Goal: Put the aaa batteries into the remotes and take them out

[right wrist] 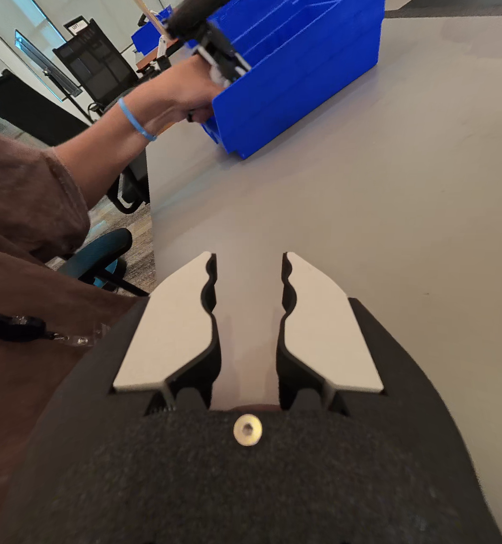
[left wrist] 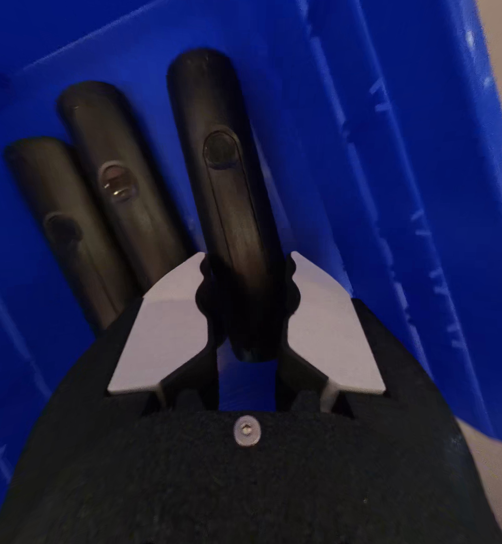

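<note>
In the left wrist view three black remotes lie back side up inside a blue bin (left wrist: 361,147). My left gripper (left wrist: 248,262) is shut on the near end of the right remote (left wrist: 223,176), which has its battery cover on. The middle remote (left wrist: 117,182) and the left remote (left wrist: 58,223) lie beside it. My right gripper (right wrist: 248,259) is open and empty, low over the grey table (right wrist: 391,235). In the right wrist view the left gripper (right wrist: 214,50) reaches into the blue bin (right wrist: 288,88). No batteries are in view.
A person's hand (right wrist: 170,100) with a blue wristband and a brown sleeve (right wrist: 29,206) hold the left gripper at the table's left edge. Office chairs (right wrist: 102,256) and a second blue bin (right wrist: 149,35) stand beyond the table. About 40 cm separates my left fingertips from my right.
</note>
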A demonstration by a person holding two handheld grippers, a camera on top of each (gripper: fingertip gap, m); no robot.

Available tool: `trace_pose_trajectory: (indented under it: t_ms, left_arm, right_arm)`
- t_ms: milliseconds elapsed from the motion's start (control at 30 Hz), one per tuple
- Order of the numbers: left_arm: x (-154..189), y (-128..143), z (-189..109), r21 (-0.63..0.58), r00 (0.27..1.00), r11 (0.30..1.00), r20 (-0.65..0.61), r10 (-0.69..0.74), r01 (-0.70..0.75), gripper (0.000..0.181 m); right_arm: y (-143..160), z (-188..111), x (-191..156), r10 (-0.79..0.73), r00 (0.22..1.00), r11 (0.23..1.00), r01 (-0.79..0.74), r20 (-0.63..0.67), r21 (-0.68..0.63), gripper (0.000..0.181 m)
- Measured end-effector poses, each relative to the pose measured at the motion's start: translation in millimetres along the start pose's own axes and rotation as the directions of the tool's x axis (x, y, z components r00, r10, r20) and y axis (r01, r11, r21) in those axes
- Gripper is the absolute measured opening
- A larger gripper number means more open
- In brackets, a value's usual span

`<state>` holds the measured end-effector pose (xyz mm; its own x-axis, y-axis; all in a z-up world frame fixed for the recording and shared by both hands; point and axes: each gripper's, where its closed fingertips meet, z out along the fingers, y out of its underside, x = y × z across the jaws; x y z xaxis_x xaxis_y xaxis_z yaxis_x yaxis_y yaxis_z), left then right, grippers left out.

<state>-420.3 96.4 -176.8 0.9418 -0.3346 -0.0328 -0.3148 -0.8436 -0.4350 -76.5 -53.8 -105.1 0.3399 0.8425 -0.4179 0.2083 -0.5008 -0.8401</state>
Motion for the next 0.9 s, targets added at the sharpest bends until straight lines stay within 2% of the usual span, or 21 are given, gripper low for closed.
trace_pose_trajectory:
  t_ms: [133,233,300,400,467,533,633,733,767,800,833,900]
  left_arm:
    - [-9,1,-38,0.136,0.995,0.986,-0.051,-0.086,0.092,0.048]
    - [-5,-2,-60,0.198,0.994,0.975,-0.07,-0.088,0.1,0.048]
    - [8,-11,-75,0.263,0.992,0.959,-0.098,-0.08,0.103,0.048]
    - [43,-30,-96,0.354,0.994,0.933,-0.108,-0.018,0.056,0.047]
    - [74,-45,-107,0.411,0.994,0.912,-0.107,0.036,0.011,0.047]
    - [111,-60,-113,0.454,0.989,0.89,-0.103,0.101,-0.044,0.047]
    - [174,-76,-109,0.492,0.967,0.867,-0.175,0.184,-0.076,0.047]
    - [219,-86,-96,0.513,0.958,0.852,-0.184,0.222,-0.1,0.047]
    - [231,-87,-93,0.521,0.955,0.847,-0.185,0.233,-0.106,0.047]
    - [242,-87,-89,0.524,0.949,0.845,-0.198,0.247,-0.111,0.047]
    - [250,-87,-86,0.525,0.946,0.844,-0.204,0.253,-0.113,0.047]
    - [263,-83,-79,0.528,0.937,0.836,-0.196,0.289,-0.148,0.048]
  right_arm:
    - [-10,3,20,0.037,0.998,0.999,-0.037,-0.06,0.011,0.042]
    - [-26,19,31,0.142,0.99,0.988,-0.141,-0.016,0.055,0.043]
    - [-42,38,30,0.155,0.986,0.982,-0.16,0.053,0.098,0.042]
    - [-65,76,24,0.163,0.979,0.976,-0.179,0.122,0.127,0.052]
    - [-85,96,20,0.239,0.952,0.953,-0.268,0.193,0.141,0.058]
    - [-110,109,19,0.322,0.906,0.91,-0.377,0.275,0.175,0.063]
    - [-135,116,28,0.397,0.862,0.858,-0.471,0.316,0.207,0.068]
    - [-142,109,33,0.443,0.818,0.816,-0.537,0.366,0.214,0.062]
    - [-137,106,41,0.456,0.828,0.816,-0.536,0.328,0.218,0.054]
    - [-130,102,48,0.462,0.837,0.819,-0.53,0.295,0.22,0.036]
    - [-125,96,51,0.458,0.837,0.821,-0.528,0.3,0.218,0.027]
    - [-114,87,54,0.492,0.807,0.803,-0.566,0.328,0.186,0.025]
